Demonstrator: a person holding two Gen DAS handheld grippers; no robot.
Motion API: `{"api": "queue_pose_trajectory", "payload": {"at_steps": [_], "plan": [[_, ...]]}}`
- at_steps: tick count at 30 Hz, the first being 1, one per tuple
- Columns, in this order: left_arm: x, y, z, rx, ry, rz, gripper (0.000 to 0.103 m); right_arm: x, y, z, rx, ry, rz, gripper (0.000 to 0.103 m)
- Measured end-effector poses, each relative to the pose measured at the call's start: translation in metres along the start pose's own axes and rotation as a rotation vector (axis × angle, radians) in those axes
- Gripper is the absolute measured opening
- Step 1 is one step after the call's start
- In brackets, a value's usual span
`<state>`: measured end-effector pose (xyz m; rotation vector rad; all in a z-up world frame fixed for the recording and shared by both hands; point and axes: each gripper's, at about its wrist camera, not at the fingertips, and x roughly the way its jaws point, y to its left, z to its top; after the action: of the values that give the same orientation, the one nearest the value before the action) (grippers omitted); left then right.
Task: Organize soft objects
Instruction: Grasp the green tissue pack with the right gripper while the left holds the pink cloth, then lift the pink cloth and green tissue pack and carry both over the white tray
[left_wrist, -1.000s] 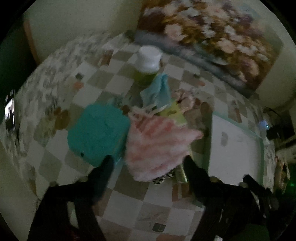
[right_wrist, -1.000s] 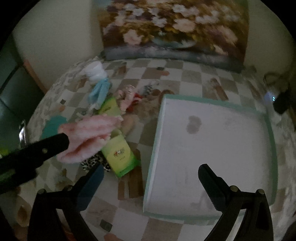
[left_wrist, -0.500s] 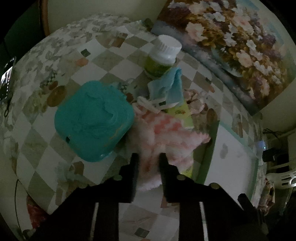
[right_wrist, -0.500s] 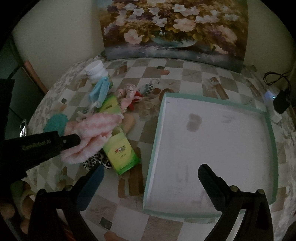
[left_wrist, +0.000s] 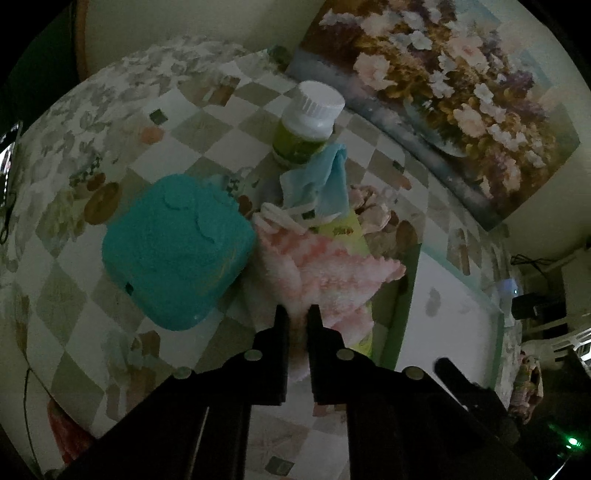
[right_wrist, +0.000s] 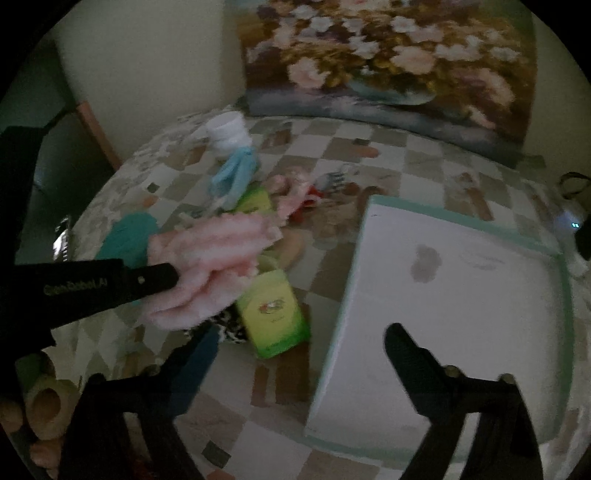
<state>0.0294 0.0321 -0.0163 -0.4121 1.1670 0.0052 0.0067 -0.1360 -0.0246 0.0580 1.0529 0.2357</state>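
A pink fluffy cloth (left_wrist: 325, 273) hangs just above the checkered table, pinched at its near end by my left gripper (left_wrist: 298, 314), which is shut on it. The right wrist view shows the same cloth (right_wrist: 218, 258) held by the left gripper (right_wrist: 171, 276) over a green box (right_wrist: 273, 310). My right gripper (right_wrist: 301, 345) hovers over the left rim of the white tray (right_wrist: 369, 221). Its jaws are closing and nothing is held between them. A teal fluffy pad (left_wrist: 173, 251), a light blue cloth (left_wrist: 321, 181) and a small pink cloth pile (right_wrist: 295, 192) lie on the table.
A white-capped bottle (left_wrist: 310, 122) stands behind the blue cloth. A spotted cloth (right_wrist: 229, 330) lies under the green box. The white tray (left_wrist: 443, 332) has a green rim and nothing lying in it. A flower painting (right_wrist: 388, 55) leans on the far wall.
My left jaws closed from wide apart onto the pink fluffy cloth and now pinch it. The right jaws have narrowed a little and that view has rolled slightly.
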Motion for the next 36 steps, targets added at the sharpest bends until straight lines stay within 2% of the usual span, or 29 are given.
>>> {"api": "queue_pose_trajectory", "payload": {"at_steps": [11,17,21,26,36], "plan": [[0.002,-0.001,0.002,0.017,0.011,0.026,0.009,0.030,0.013,0.008,-0.061,0.053,0.070,0.078],[0.004,0.003,0.001,0.010,0.023,0.039,0.009,0.049,0.013,0.008,-0.069,0.098,0.056,0.069],[0.005,0.003,0.001,0.010,0.025,0.044,0.009,0.059,0.014,0.006,-0.075,0.123,0.042,0.067],[0.007,0.004,0.002,0.002,0.033,0.047,0.009,0.067,0.017,0.008,-0.079,0.136,0.041,0.059],[0.009,0.004,0.002,0.004,0.031,0.047,0.009,0.057,0.019,0.008,-0.077,0.116,0.023,0.057]]}}
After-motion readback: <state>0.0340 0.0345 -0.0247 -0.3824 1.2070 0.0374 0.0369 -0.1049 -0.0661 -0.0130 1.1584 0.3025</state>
